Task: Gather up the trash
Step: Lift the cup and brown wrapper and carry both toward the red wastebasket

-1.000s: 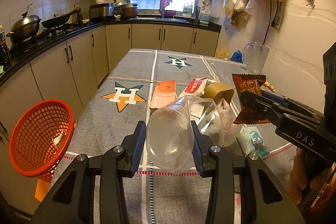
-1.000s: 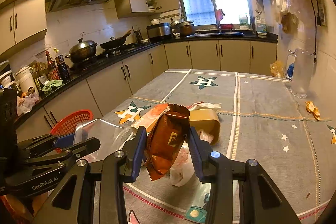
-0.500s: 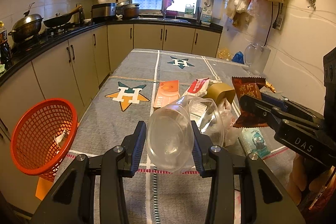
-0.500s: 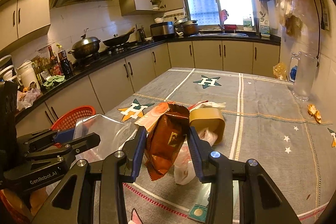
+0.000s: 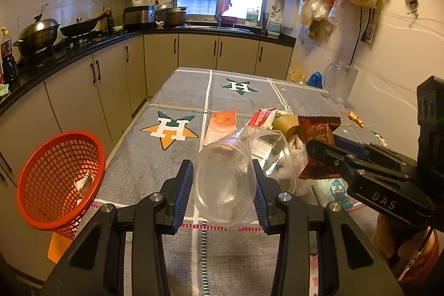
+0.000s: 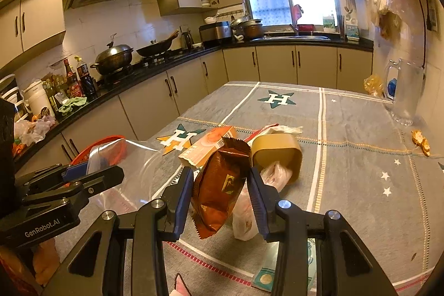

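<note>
My left gripper [image 5: 223, 185] is shut on a clear plastic container [image 5: 224, 179] and holds it above the table's near edge. My right gripper [image 6: 220, 185] is shut on a brown snack wrapper [image 6: 222, 185], also held above the table; it shows in the left wrist view [image 5: 316, 135] too. A red mesh basket [image 5: 58, 179] with a scrap of paper inside stands off the table's left side, partly seen behind the left gripper in the right wrist view [image 6: 111, 142]. More trash lies mid-table: an orange packet [image 5: 220, 124], a tan cup [image 6: 277, 154] on its side, a red-white wrapper [image 5: 260, 117].
A grey patterned tablecloth [image 5: 180, 101] covers the table. A glass jug [image 6: 405, 93] stands at the far right by the wall. A teal card [image 5: 337, 192] lies near the front edge. Counters with pans run along the left. Bags hang on the right wall.
Both grippers have drawn back and risen slightly with their loads; the basket looks a little larger and nearer at the left. Grips are unchanged.
</note>
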### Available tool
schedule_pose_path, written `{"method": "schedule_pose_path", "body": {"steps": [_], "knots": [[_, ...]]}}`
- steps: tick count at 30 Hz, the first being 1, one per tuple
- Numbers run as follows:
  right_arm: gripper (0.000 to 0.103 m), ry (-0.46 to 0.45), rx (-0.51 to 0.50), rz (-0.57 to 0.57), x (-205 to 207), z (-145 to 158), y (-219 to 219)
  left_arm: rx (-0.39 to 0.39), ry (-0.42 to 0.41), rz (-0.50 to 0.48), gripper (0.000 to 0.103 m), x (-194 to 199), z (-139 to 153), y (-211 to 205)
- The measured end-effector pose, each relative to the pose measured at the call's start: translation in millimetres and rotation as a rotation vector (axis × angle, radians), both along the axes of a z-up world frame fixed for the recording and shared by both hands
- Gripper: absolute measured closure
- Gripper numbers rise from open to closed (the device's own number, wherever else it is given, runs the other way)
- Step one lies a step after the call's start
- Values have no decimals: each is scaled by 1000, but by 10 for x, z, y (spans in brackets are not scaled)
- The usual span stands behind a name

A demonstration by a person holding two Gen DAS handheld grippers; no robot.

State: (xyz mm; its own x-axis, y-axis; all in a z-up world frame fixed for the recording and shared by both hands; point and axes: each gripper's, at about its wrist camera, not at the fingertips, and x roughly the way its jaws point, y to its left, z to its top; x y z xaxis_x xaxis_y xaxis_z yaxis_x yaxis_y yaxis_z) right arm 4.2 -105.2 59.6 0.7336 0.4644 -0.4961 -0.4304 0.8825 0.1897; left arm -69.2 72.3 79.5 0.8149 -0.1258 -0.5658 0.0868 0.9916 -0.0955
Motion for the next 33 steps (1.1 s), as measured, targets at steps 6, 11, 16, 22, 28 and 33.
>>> {"method": "schedule_pose_path", "body": {"steps": [6, 11, 16, 22, 28, 33], "knots": [[60, -9, 12, -2, -7, 18, -30, 27, 0, 3, 63, -34, 12, -74], [60, -18, 14, -7, -35, 29, -48, 22, 11, 25, 63, -80, 21, -33], [60, -4, 15, -10, -19, 12, -43, 14, 16, 40, 63, -150, 56, 23], [60, 1, 7, 2, -20, 7, -28, 12, 18, 53, 63, -174, 77, 61], [60, 3, 9, 30, -28, 11, -3, 13, 23, 63, 63, -125, 68, 78], [60, 4, -8, 55, -49, -14, 59, 12, 20, 80, 63, -106, 55, 149]]}}
